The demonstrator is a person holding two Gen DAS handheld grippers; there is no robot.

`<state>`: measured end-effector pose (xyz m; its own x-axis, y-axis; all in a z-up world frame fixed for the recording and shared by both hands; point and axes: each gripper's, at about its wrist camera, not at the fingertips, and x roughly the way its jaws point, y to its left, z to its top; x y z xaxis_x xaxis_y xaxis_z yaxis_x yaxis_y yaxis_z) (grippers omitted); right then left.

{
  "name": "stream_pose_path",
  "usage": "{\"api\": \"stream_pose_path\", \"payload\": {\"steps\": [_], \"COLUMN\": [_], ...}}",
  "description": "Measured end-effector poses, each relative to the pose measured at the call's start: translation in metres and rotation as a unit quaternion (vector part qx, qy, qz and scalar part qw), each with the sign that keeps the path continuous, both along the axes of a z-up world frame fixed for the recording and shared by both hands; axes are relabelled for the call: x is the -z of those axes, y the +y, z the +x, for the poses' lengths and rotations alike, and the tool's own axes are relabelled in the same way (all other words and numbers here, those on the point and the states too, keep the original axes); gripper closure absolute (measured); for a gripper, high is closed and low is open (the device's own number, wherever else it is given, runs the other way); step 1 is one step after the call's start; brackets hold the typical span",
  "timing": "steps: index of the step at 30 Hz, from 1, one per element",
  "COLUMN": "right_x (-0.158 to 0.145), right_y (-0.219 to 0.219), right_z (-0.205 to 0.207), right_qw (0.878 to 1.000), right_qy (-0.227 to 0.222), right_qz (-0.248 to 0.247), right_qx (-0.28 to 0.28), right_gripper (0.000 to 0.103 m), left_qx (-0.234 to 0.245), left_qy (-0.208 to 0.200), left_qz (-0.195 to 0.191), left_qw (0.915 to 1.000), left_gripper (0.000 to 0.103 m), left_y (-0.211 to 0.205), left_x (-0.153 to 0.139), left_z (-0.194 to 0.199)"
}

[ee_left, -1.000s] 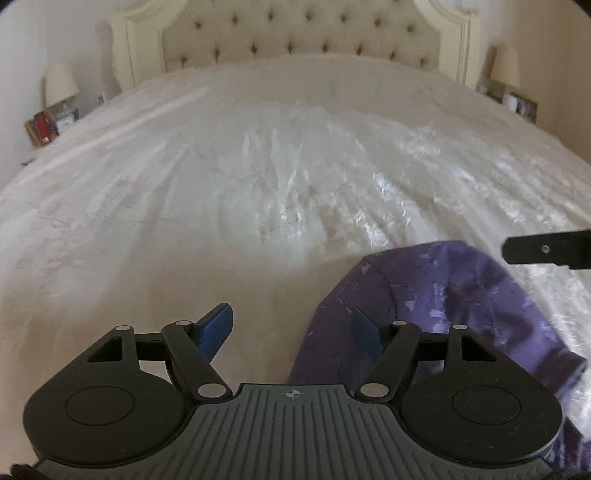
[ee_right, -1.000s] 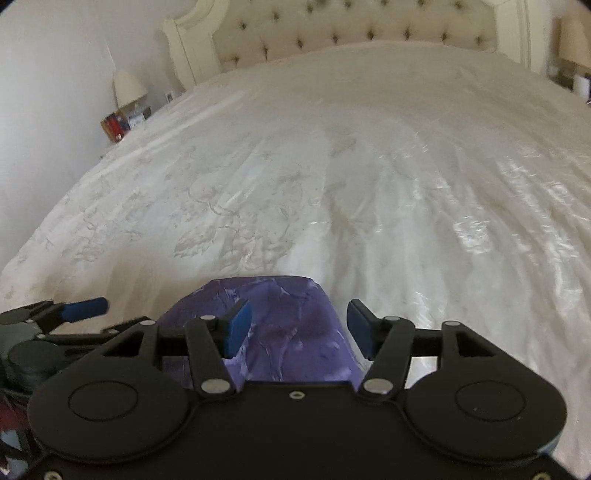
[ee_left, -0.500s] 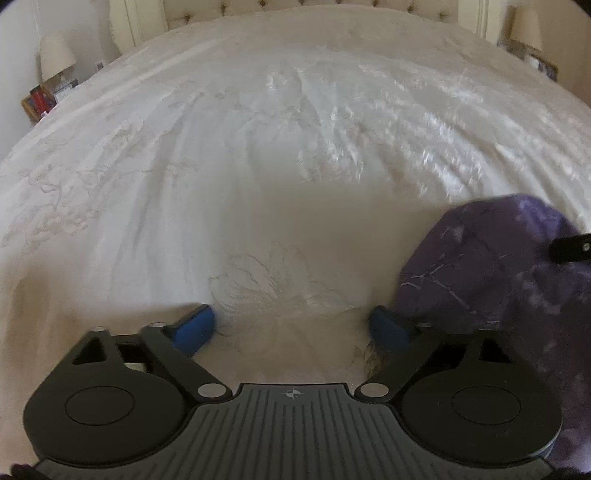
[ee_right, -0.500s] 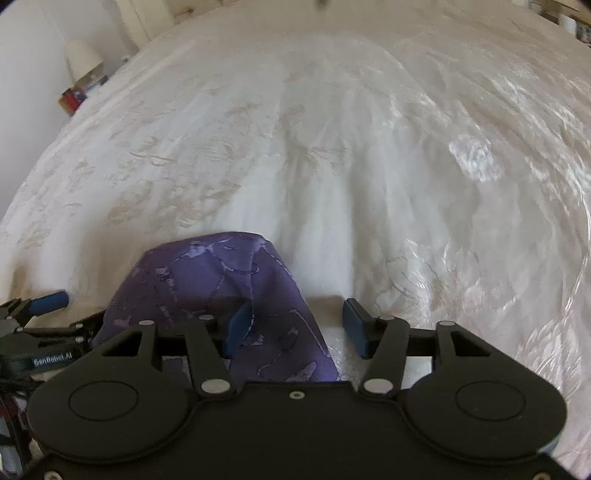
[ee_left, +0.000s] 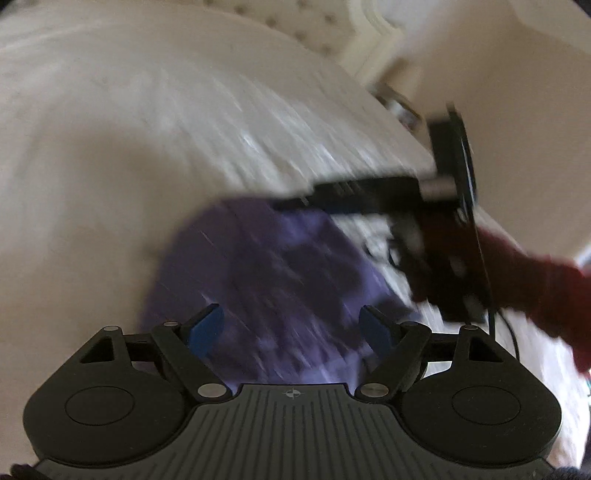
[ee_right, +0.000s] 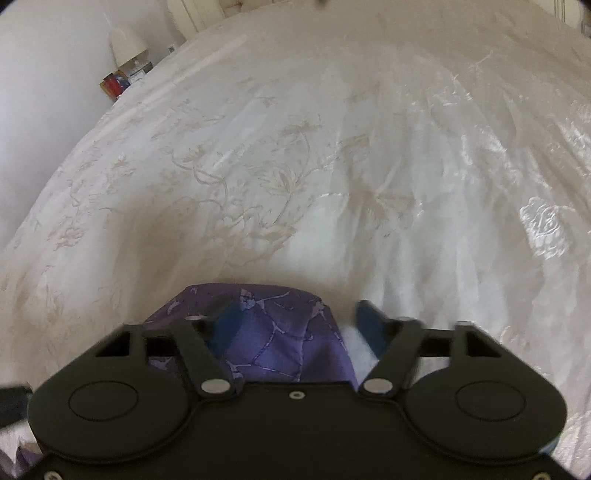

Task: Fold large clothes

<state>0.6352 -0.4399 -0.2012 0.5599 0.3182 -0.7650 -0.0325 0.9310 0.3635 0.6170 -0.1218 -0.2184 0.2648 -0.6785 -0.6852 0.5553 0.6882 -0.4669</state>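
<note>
A purple patterned garment [ee_left: 266, 273] lies bunched on the white bedspread [ee_left: 129, 155] near the bed's front edge. It also shows in the right wrist view [ee_right: 273, 332]. My left gripper [ee_left: 291, 326] is open just above the garment, its blue pads [ee_left: 205, 326] apart. The left wrist view is blurred by motion. My right gripper [ee_right: 297, 326] is open over the garment's near part, and nothing is held between its pads. The right gripper also shows in the left wrist view [ee_left: 369, 195] beyond the garment, with a red sleeve [ee_left: 546, 291] behind it.
The wide white embroidered bedspread [ee_right: 332, 166] stretches away to a tufted headboard [ee_left: 295, 22]. A bedside table with a lamp [ee_right: 125, 44] and red items stands at the far left.
My left gripper has swung right, from over bare bedspread to over the purple garment, and its view now tilts. My right gripper has shifted slightly over the garment. Both stay open.
</note>
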Motion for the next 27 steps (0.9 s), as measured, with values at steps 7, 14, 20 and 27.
{"api": "stream_pose_path", "payload": {"steps": [7, 14, 20, 27], "right_x": [-0.048, -0.11, -0.112, -0.053], "right_y": [0.001, 0.021, 0.045, 0.062], "right_z": [-0.043, -0.149, -0.245, -0.312], "right_qw": [0.995, 0.968, 0.955, 0.964], "right_qy": [-0.096, -0.201, -0.179, -0.049], "right_qz": [-0.015, -0.034, -0.062, -0.077], "right_qx": [-0.038, -0.15, -0.229, -0.248], "right_gripper": [0.085, 0.087, 0.087, 0.079], "left_qx": [0.01, 0.03, 0.097, 0.083], "left_qy": [0.047, 0.019, -0.004, 0.083], "left_qz": [0.034, 0.048, 0.027, 0.015], "left_qw": [0.9983, 0.9982, 0.9949, 0.993], "left_gripper": [0.024, 0.024, 0.022, 0.019], "left_y": [-0.016, -0.008, 0.033, 0.072], "left_x": [0.039, 0.019, -0.012, 0.0], "left_z": [0.006, -0.019, -0.075, -0.112]}}
